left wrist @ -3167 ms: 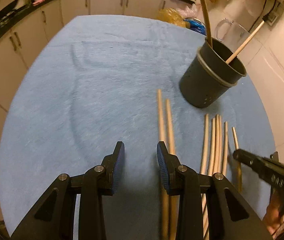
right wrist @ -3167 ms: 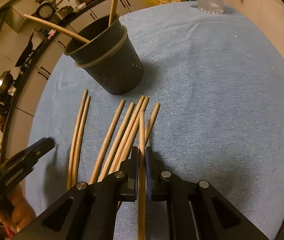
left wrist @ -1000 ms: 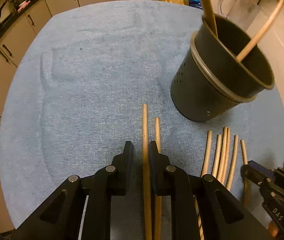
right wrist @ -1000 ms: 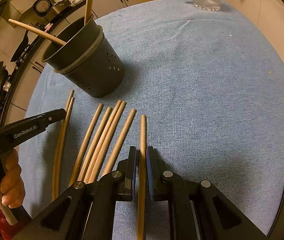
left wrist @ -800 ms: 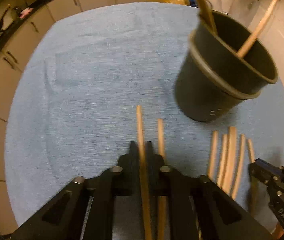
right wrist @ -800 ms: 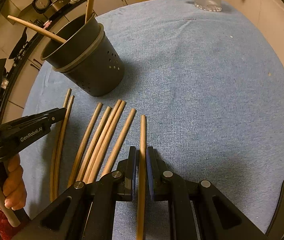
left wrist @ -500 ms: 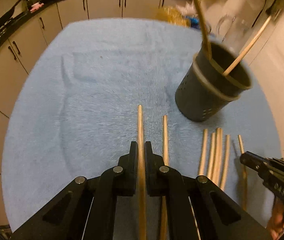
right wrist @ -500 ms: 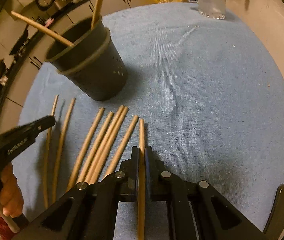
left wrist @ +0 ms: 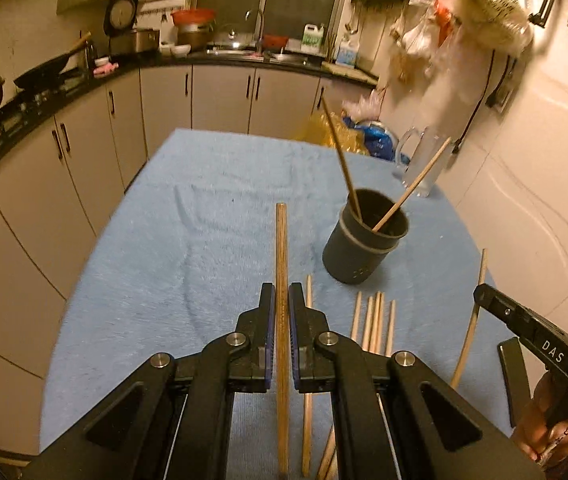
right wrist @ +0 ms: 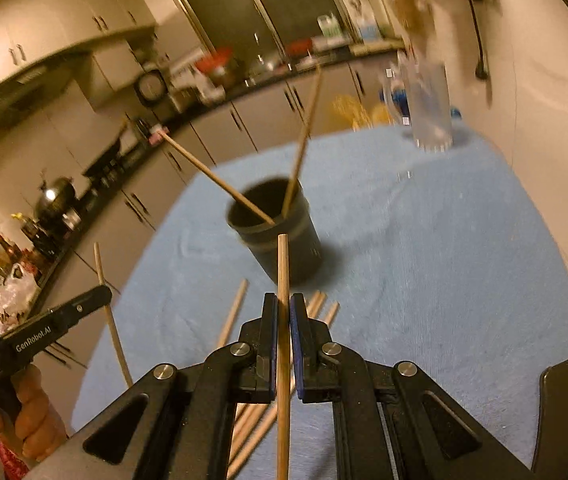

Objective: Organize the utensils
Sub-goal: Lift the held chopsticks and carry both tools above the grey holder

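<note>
- My left hand-held gripper now pinches one chopstick lifted clear of the table; a second ago it lay flat.
- My right hand-held gripper pinches another chopstick, also raised.
- Both can go to the holder at 1 o'clock (two sticks inside).
- Blue cloth; kitchen cabinets at 12.

"DAS" marks the right hand-held gripper; "GenRobot.AI" marks the left hand-held gripper.

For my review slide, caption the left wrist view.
Left gripper clamps one chopstick above the blue cloth; dark holder already has two.
</note>
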The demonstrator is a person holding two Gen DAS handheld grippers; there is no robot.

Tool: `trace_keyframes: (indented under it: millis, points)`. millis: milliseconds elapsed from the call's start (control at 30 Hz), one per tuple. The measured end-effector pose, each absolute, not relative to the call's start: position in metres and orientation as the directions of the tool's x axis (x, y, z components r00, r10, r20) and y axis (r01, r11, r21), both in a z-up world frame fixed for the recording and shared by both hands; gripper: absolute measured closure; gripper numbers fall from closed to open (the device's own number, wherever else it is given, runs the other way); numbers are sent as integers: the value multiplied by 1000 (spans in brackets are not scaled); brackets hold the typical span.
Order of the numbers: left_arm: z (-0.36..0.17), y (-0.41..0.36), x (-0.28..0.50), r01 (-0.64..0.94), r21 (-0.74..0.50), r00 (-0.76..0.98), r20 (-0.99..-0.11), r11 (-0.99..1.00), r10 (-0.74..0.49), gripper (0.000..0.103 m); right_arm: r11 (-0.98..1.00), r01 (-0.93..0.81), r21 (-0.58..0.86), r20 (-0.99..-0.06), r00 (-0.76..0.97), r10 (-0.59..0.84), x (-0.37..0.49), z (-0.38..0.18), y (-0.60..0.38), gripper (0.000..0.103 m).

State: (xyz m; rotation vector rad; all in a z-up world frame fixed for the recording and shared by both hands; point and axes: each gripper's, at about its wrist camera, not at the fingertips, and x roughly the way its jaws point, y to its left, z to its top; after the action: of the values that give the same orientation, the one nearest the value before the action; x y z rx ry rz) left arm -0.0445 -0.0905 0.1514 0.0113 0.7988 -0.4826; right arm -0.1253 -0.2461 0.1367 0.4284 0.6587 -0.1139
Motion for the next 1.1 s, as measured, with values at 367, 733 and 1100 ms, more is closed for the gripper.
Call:
trace_keyframes:
  millis: [367, 733, 1100]
  points:
    - [173, -78, -60, 421, -180, 632, -645, 889, -430, 97, 908, 222, 355, -537, 844, 3, -149, 163, -236, 96]
    - [179, -73, -65, 423, -184, 637, -636, 887, -435, 97, 898, 223, 379, -505, 863, -2, -160, 171, -239, 96]
    - [193, -78, -68, 441, -174, 639, -628, 880, -444, 97, 891, 228, 392, -489, 872, -8, -163, 181, -246, 96]
